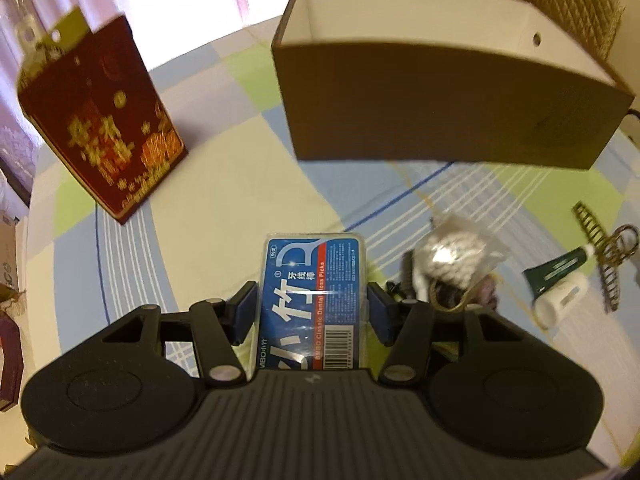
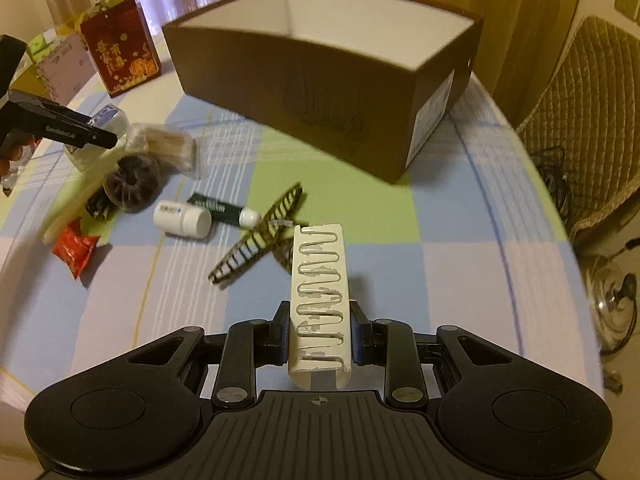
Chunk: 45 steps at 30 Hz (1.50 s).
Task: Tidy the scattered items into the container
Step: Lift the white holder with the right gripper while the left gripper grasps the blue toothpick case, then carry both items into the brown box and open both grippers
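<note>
My left gripper (image 1: 312, 308) is shut on a blue floss pick box (image 1: 314, 300), held above the table short of the brown cardboard box (image 1: 440, 100), whose open top shows a white inside. My right gripper (image 2: 320, 334) is shut on a white card of clips (image 2: 320, 300), with the brown box (image 2: 320, 92) ahead of it. On the table lie a hair claw clip (image 2: 260, 236), a white pill bottle (image 2: 182, 220), a green tube (image 2: 216, 206), a red sachet (image 2: 76, 248), a dark round item (image 2: 132, 184) and a clear bag (image 1: 456, 256). The left gripper (image 2: 60, 128) shows at the left edge of the right wrist view.
A red gift bag with gold print (image 1: 104, 136) stands at the far left of the checked tablecloth (image 2: 400, 264). Notebooks and bags (image 2: 60, 60) sit behind it. A padded chair (image 2: 592, 120) stands off the table's right edge, with a fan base (image 2: 612, 308) on the floor.
</note>
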### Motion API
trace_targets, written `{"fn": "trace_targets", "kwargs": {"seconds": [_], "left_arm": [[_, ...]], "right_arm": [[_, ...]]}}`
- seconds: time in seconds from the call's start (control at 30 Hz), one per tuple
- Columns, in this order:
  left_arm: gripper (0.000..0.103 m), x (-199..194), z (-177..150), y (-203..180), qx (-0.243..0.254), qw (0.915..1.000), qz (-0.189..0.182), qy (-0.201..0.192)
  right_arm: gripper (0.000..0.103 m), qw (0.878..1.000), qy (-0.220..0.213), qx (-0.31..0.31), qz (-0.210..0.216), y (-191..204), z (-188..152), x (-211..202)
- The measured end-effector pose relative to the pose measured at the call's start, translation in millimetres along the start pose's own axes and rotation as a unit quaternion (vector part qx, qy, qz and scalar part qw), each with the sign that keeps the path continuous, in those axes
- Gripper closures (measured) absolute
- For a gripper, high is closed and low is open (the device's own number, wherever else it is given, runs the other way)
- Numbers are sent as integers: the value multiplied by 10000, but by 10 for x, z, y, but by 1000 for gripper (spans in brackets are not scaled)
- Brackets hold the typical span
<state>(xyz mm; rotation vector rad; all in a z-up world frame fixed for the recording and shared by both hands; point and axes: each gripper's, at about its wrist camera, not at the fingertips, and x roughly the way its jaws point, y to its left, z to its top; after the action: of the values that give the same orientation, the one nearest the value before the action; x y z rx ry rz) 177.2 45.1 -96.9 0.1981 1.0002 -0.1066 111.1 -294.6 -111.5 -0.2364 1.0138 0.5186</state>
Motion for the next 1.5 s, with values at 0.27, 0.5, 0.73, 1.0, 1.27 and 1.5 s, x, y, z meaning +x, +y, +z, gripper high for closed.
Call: {"fn": "trace_targets", "kwargs": {"seconds": [0.27, 0.5, 0.73, 1.0, 1.27, 1.5], "left_arm": [[51, -359, 222, -249, 83, 9987, -149, -473], [50, -508, 516, -518, 108, 9955, -390, -861], [50, -580, 794, -664, 124, 9922, -539, -1116], [50, -595, 1239, -739, 100, 9890, -608, -1346], [50, -351, 1683, -791, -69, 9896, -782, -1207], [50, 173, 1963, -735, -298, 9932, -952, -599]], "right_arm": [[73, 9990, -387, -208, 67, -4, 291, -334], [73, 9953, -838, -419, 230, -1, 544, -563], [73, 9897, -1259, -571, 361, -40, 874, -670], [73, 9833, -1717, -472, 366, -99, 1396, -546], [73, 9857, -1654, -182, 278, -243, 1886, -75], [72, 9923, -1160, 288, 330, -426, 2191, 415]]}}
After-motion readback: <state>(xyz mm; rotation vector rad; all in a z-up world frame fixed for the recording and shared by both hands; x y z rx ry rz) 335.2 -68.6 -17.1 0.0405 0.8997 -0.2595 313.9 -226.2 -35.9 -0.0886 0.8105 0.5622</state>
